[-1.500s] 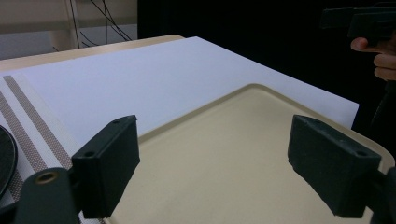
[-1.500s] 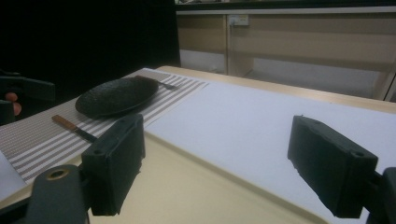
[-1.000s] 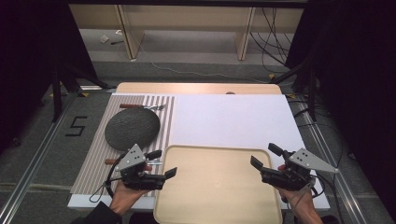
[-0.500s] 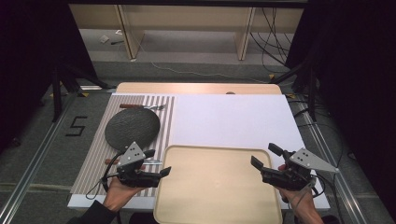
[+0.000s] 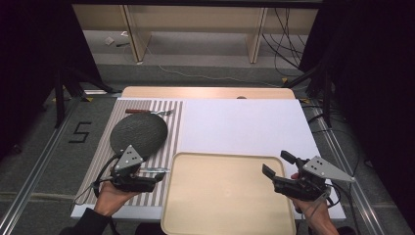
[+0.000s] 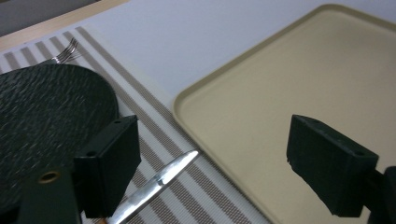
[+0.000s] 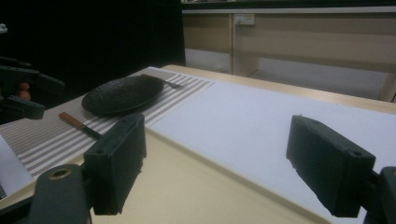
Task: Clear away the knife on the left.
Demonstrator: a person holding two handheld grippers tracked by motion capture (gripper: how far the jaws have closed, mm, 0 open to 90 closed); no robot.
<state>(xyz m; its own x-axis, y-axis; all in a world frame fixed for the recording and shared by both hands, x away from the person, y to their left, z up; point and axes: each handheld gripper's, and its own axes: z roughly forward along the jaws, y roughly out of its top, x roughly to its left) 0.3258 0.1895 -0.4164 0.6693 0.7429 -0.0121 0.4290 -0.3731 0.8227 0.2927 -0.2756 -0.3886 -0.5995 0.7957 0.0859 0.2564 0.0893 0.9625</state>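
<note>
My left gripper (image 5: pixel 157 177) hovers open over the striped placemat (image 5: pixel 100 166), just left of the beige tray (image 5: pixel 227 196). A table knife (image 5: pixel 155 170) lies under it, its shiny blade (image 6: pixel 161 179) beside the left jaw of my left gripper (image 6: pixel 215 154). The dark round plate (image 5: pixel 138 133) sits behind on the mat, with a fork (image 5: pixel 164 112) beyond it. My right gripper (image 5: pixel 278 165) stands open over the tray's right edge, nothing between its jaws. From my right gripper (image 7: pixel 215 154) I see the plate (image 7: pixel 123 93) and the knife (image 7: pixel 79 123).
A white mat (image 5: pixel 244 125) covers the table's middle and right behind the tray. A wooden strip (image 5: pixel 205 92) runs along the far edge. Shelving legs and cables stand on the floor beyond. Dark curtains flank both sides.
My left gripper has drawn back to the left, off the tray's edge and onto the striped placemat by the knife. The right gripper has held still.
</note>
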